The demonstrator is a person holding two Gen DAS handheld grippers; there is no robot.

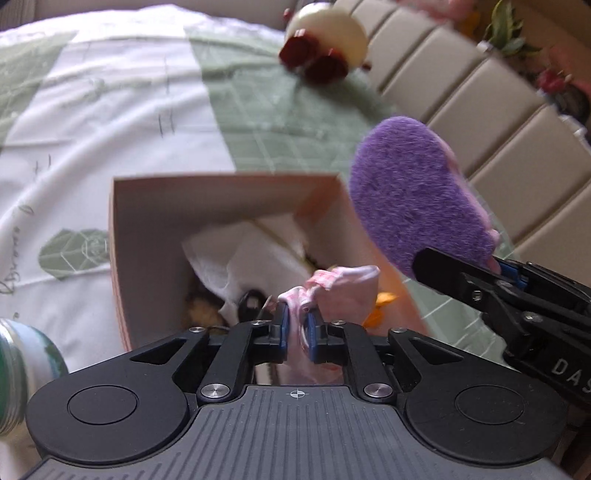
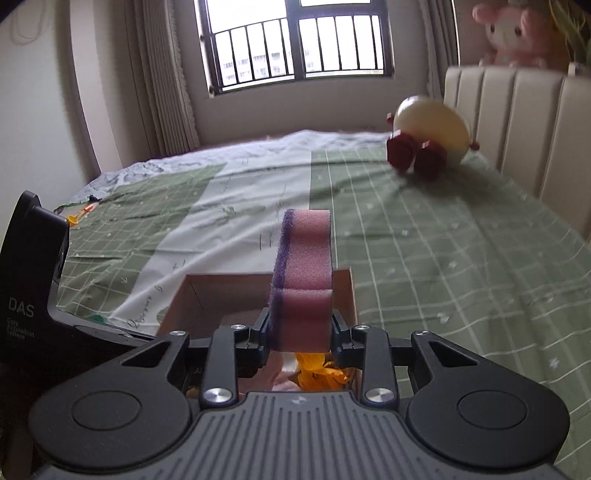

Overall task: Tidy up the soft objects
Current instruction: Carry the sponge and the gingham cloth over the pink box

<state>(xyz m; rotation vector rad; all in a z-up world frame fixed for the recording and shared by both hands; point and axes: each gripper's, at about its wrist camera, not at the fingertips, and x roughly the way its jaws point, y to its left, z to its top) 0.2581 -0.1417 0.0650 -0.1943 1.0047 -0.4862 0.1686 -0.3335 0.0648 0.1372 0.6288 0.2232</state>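
Observation:
An open cardboard box [image 1: 147, 229] sits on the bed and holds white cloth [image 1: 243, 254], something orange [image 1: 384, 299] and other soft items. My left gripper [image 1: 297, 317] is shut on a pink-and-white cloth [image 1: 343, 284] above the box's near side. My right gripper [image 2: 299, 328] is shut on a purple-and-pink sponge [image 2: 304, 280], held upright over the box [image 2: 207, 295]. In the left wrist view the sponge [image 1: 417, 195] and the right gripper [image 1: 495, 269] hang at the box's right edge.
A cream plush toy with dark red feet [image 1: 325, 40] lies near the padded headboard [image 1: 480, 122]; it also shows in the right wrist view [image 2: 428, 133]. A pink plush [image 2: 513, 33] sits atop the headboard. A green-and-white tin [image 1: 22, 373] stands at lower left. A window [image 2: 295, 40] is beyond the bed.

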